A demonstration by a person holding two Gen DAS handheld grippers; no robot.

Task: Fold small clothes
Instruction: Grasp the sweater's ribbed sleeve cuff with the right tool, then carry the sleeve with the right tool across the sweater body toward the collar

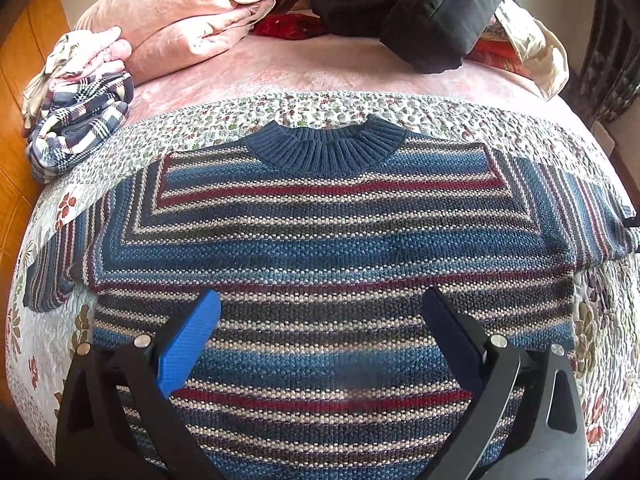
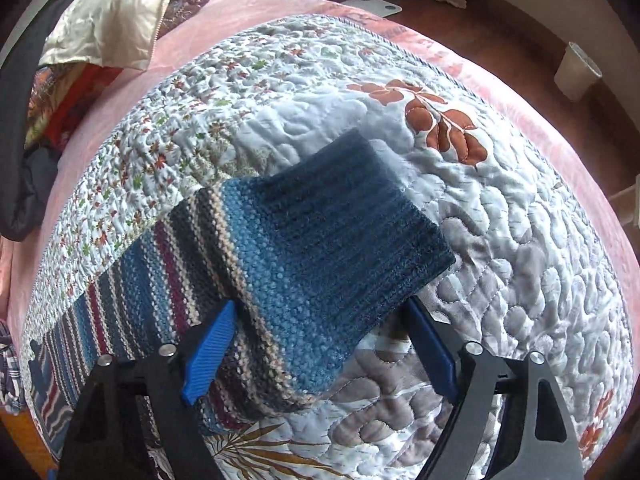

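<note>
A striped knit sweater (image 1: pixel 320 240) in blue, maroon and cream lies flat and face up on a floral quilt (image 1: pixel 280 110), its dark blue ribbed collar (image 1: pixel 326 148) at the far side. My left gripper (image 1: pixel 320 304) hovers open over the sweater's lower chest, with nothing between its blue pads. In the right wrist view the sweater's sleeve (image 2: pixel 180 280) stretches across the quilt (image 2: pixel 520 240) and ends in a dark blue ribbed cuff (image 2: pixel 360 220). My right gripper (image 2: pixel 322 312) is open, its fingers straddling the sleeve end just behind the cuff.
A folded plaid garment (image 1: pixel 80 124) and pink clothes sit at the quilt's far left. A pink blanket pile (image 1: pixel 180 12) and a black jacket (image 1: pixel 420 8) lie at the back of the bed. A cream cloth (image 2: pixel 104 16) lies at the bed's corner, and a white bin (image 2: pixel 576 70) stands on the floor.
</note>
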